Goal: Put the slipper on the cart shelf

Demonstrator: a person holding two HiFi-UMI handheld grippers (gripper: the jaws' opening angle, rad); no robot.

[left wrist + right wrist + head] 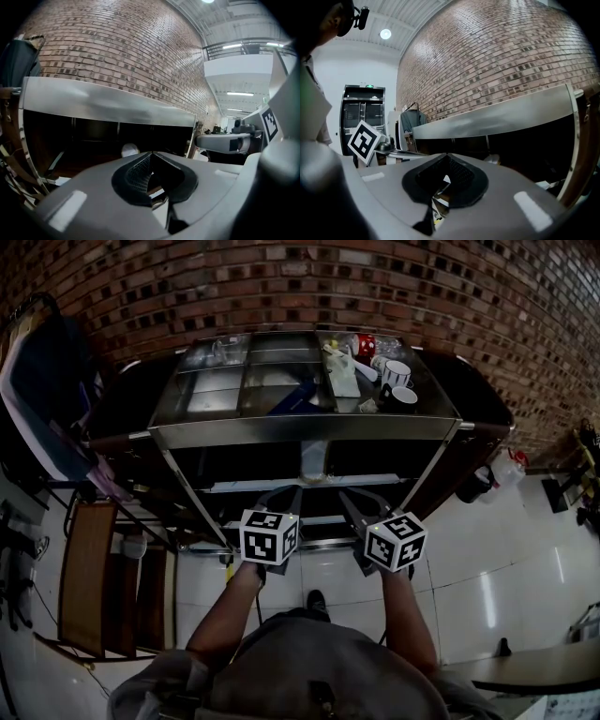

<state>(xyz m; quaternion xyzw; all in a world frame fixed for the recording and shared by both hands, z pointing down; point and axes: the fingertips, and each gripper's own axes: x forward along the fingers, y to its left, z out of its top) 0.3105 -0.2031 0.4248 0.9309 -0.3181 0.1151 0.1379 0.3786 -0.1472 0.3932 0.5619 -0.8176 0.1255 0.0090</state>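
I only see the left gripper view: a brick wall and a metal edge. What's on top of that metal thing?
Observer: That's a cart. In the head view a striped mug and a plain mug stand on top, at the right.
Operator: Anything else up there?
Observer: A blue thing lies near the middle; I can't tell what it is.
Operator: Is the other gripper holding something?
Observer: No. The right gripper is shut, with nothing between its jaws.
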